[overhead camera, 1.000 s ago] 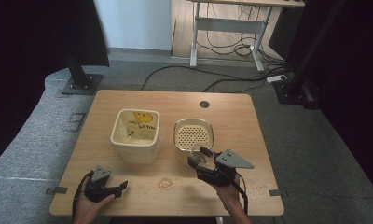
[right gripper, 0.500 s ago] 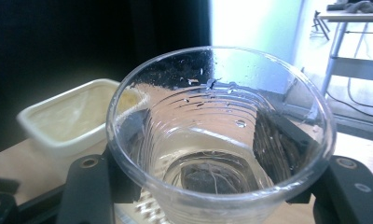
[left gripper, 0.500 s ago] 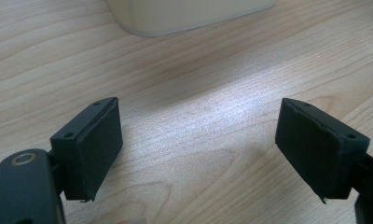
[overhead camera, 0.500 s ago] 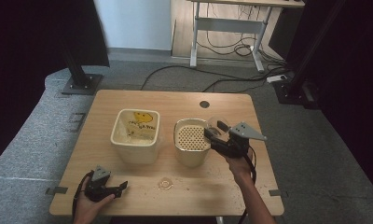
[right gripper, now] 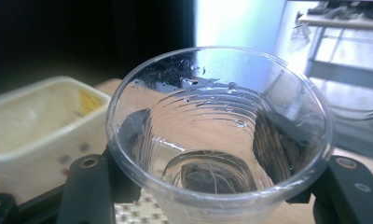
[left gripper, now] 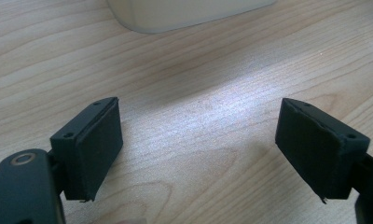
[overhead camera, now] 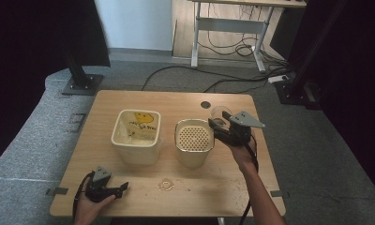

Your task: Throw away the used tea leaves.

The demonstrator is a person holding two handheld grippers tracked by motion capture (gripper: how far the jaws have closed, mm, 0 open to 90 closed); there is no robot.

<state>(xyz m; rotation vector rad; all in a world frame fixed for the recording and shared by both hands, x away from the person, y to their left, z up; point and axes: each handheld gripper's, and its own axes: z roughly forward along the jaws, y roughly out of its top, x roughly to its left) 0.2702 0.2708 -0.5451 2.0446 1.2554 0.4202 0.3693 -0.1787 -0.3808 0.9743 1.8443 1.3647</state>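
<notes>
— Where are we?

— Our right hand-held gripper (overhead camera: 221,125) pinches a clear plastic cup (right gripper: 219,135), upright, just beside the perforated container (overhead camera: 193,140).

— Next move?

— Likely tipping it over those holes; we'd roll the wrist.

— And the left hand-held gripper (overhead camera: 118,190)?

— Spread, resting low on the bench (overhead camera: 223,183).

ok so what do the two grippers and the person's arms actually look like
Both grippers are black with two blocky, flat-padded jaws. The right gripper and the left gripper each carry a grey three-cornered plate on top and trail a black cable. Small screw holes mark the jaw blocks. The forearms are bare, with no sleeves visible.
</notes>
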